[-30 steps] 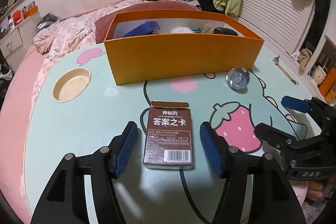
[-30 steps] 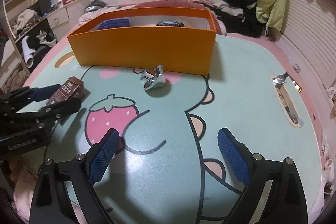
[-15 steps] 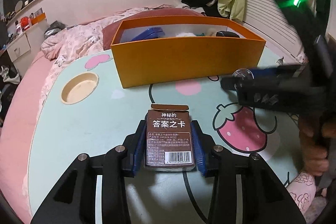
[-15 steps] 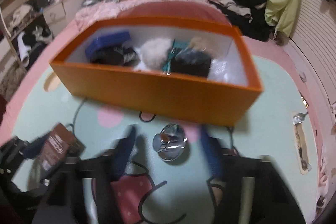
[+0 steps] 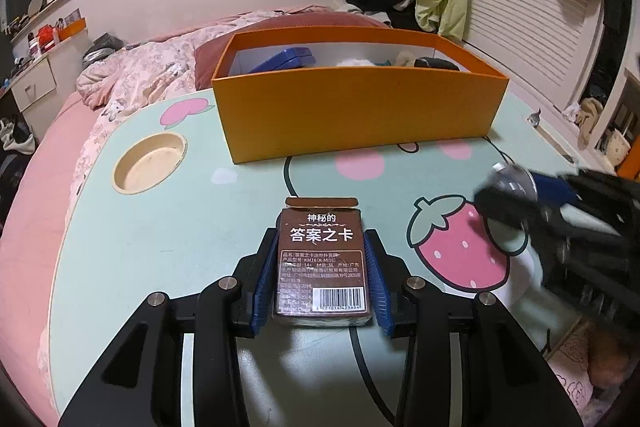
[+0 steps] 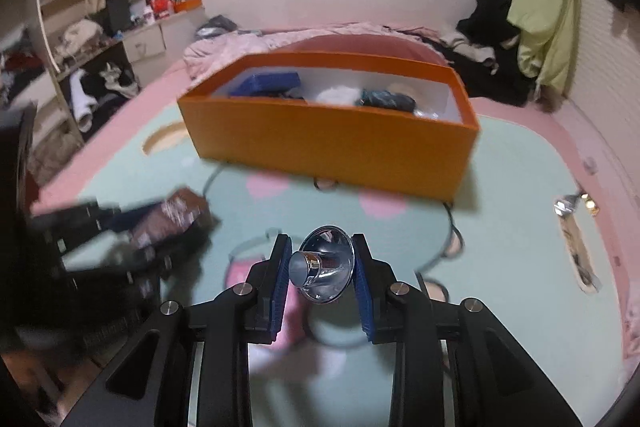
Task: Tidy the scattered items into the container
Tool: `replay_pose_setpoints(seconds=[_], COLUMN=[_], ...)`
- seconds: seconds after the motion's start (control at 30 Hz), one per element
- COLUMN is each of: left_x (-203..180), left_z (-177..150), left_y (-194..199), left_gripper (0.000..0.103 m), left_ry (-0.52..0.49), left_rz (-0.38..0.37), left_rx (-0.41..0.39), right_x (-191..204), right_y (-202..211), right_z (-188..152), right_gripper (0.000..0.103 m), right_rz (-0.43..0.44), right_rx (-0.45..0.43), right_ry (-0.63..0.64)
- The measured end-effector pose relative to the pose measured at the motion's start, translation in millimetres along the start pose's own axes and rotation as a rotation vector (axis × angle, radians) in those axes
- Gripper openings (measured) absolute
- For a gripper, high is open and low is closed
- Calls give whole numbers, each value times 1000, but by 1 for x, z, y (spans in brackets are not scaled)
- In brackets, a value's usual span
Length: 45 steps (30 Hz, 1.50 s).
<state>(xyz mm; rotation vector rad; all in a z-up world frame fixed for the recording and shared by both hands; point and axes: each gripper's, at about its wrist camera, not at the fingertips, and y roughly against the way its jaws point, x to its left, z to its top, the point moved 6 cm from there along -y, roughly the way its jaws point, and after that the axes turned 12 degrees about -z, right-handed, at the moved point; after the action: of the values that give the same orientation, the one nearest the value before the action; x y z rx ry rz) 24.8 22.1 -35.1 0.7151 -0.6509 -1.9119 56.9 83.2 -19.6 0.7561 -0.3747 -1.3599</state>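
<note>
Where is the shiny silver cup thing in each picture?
Left wrist view: the silver cup is at the right edge, blurred, held in the right gripper.
Right wrist view: it is low in the middle, pinched between the blue pads.
Shared landmark: the orange box sits behind it in both.
</note>
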Motion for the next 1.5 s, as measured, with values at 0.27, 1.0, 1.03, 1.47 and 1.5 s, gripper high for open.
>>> replay_pose_setpoints(seconds=[0.27,1.0,1.03,1.47,1.5], left_x=[3,3,3,-13,-13], left_z=[-2,-3,-3,1,2], left_y=[-5,-3,-3,20,20], left_gripper=[82,82,82,42,42], left_ry=[18,27,25,-82,-82], left_rz=[4,14,13,23,23], left_rx=[38,34,33,-109,-105], right_x=[-6,-20,-19,-11,-10], right_y=[-15,-21,-21,-3,-3], right_z=[-8,-16,-16,-12,-12], right_gripper=[54,82,78,29,29], right_rz=[-34,-32,-39,-53,-52], right_rx=[46,84,82,-41,-41], right_ry=[-2,-83,-75,-22,-17])
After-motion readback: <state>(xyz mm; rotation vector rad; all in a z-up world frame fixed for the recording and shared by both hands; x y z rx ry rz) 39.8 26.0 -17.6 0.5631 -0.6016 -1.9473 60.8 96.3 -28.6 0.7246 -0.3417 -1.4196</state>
